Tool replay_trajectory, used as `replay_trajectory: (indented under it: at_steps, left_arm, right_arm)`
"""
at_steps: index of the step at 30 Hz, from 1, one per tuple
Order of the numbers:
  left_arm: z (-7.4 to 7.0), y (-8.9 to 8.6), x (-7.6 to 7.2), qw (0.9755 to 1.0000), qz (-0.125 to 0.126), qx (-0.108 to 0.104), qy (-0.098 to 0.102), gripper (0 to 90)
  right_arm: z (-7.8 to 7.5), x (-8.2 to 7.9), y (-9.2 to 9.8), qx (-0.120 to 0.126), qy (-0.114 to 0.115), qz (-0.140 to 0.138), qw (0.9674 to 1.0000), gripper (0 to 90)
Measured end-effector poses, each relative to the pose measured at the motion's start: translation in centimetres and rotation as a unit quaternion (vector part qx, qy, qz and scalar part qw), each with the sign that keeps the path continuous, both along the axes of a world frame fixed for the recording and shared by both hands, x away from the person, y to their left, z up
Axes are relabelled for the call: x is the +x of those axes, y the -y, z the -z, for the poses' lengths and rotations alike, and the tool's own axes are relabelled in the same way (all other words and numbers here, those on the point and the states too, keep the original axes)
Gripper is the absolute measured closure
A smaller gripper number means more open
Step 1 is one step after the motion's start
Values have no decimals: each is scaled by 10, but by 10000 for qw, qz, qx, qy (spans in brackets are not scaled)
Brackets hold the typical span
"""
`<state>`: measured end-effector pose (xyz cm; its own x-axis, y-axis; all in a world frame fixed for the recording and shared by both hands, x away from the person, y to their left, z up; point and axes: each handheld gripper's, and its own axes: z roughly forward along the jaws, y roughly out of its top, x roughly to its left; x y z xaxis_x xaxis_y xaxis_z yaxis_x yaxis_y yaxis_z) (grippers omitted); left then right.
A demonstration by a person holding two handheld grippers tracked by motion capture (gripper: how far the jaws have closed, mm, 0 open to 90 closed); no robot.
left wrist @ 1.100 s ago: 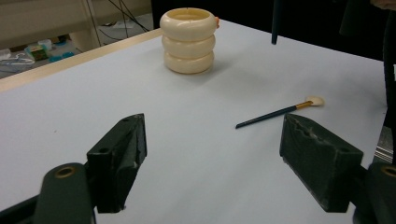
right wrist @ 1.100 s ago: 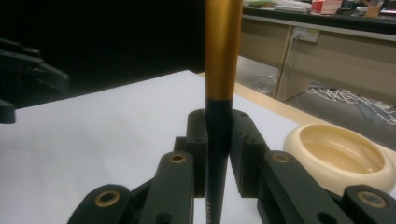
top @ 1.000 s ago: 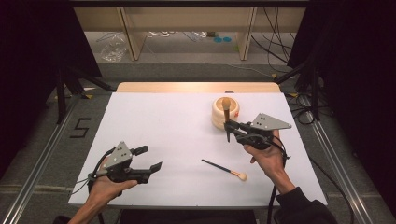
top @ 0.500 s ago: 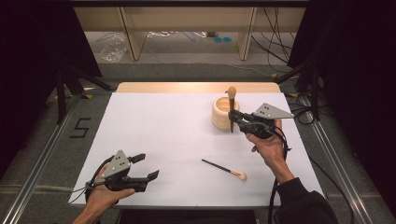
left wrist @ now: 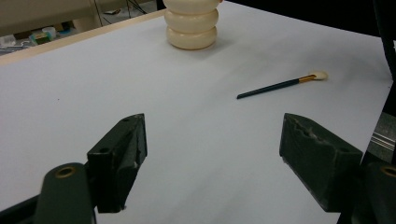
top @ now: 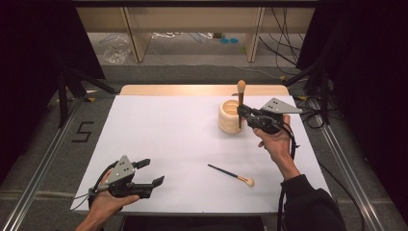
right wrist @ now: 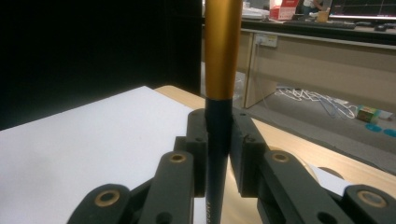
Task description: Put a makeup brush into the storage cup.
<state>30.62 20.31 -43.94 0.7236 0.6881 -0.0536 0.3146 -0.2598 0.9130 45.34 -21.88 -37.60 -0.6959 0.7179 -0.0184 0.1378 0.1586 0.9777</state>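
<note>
A cream ribbed holder (top: pixel 229 116) stands on the white table (top: pixel 163 139) at the back right. My right gripper (top: pixel 241 111) is shut on a makeup brush (top: pixel 240 101) that stands upright, bristles up, right beside the holder's right rim. Its dark handle (right wrist: pixel 217 140) sits clamped between the jaws, with the gold ferrule (right wrist: pixel 223 46) above. A second, thinner brush (top: pixel 231 174) lies flat on the table in front, also seen as the brush (left wrist: pixel 280 85) beyond my left gripper (left wrist: pixel 212 154). My left gripper (top: pixel 150 172) rests open and empty at the front left. The holder (left wrist: pixel 191 23) shows far ahead.
A wooden strip (top: pixel 202 89) borders the table's far edge. Beyond it stand shelf legs, cables and a plastic bag (top: pixel 115 50) on the floor. Metal rails (top: pixel 43 163) run along both table sides.
My right gripper has carried the upright brush farther back and a little up, toward the holder's right side. The left hand has slid slightly toward the front edge.
</note>
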Motion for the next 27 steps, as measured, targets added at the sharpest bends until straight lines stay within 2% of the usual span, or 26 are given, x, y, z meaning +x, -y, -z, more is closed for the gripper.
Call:
replay_trajectory:
  at_steps: [3,7,8,14,17,18,20,21,23,24,27]
  left_arm:
    - [0,0,0,10000,-2,-3,2,232]
    - [0,0,1,10000,13,14,45,233]
    - [0,0,1,10000,-13,-23,-4,234]
    - [0,-1,1,10000,57,35,29,234]
    - [1,0,1,10000,7,-21,-36,234]
    - [1,0,1,10000,14,-20,-34,234]
    - [1,1,1,10000,24,-25,-35,234]
    - [1,1,1,10000,27,-26,-35,234]
    - [1,0,1,10000,25,-25,-37,234]
    - [1,0,1,10000,25,-29,-39,235]
    - [1,0,0,10000,14,-34,-43,235]
  right_arm:
    - [0,5,0,86,22,41,10000,797]
    - [0,11,0,40,19,110,9999,797]
    - [-2,12,0,-48,47,149,9999,797]
    - [-5,21,-3,46,74,199,9998,797]
    - [-6,26,-4,80,58,223,9997,798]
    - [-6,28,-5,84,115,265,9995,798]
    - [-7,32,-5,182,50,267,9995,797]
    - [-8,32,-5,182,-77,281,9994,797]
    - [-8,38,-6,228,37,321,9992,797]
    - [-8,39,-6,218,-48,363,9991,797]
    - [-6,45,-7,196,-21,423,9989,797]
